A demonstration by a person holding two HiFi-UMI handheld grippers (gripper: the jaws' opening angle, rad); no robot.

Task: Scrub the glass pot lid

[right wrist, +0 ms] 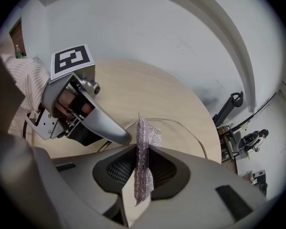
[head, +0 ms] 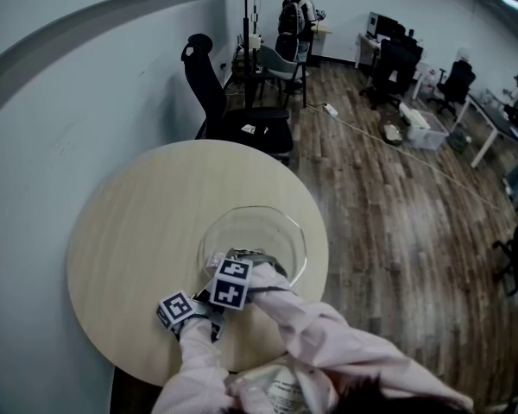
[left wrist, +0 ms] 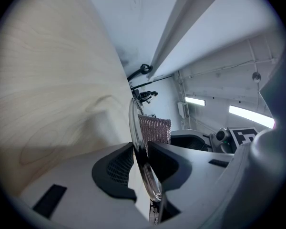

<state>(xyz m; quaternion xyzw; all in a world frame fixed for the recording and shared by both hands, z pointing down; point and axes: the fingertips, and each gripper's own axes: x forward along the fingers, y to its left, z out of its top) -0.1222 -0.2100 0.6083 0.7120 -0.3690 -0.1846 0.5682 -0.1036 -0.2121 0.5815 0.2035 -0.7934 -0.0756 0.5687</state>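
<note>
The right gripper (right wrist: pixel 142 157) has its jaws closed on a mesh scrub pad (right wrist: pixel 146 136). The pad stands on its edge between the pads, and its upper part sticks out past the jaw tips. The left gripper (left wrist: pixel 142 154) is closed on the rim of the glass pot lid (left wrist: pixel 133 116), with one jaw on each face of the glass.

The lid (head: pixel 257 229) lies on the round wooden table (head: pixel 112 222), on the side nearer to the person, and both grippers meet at its near edge.

To scrub well, I think only the free part of the pad should touch the glass, not the hard jaw tips. The strokes should be short and overlapping, going from the near rim toward the middle. The pressure should be moderate, because smooth glass can slip in a two-jaw hold. The left gripper should not move, so that the lid does not turn or slide on the table.
</note>
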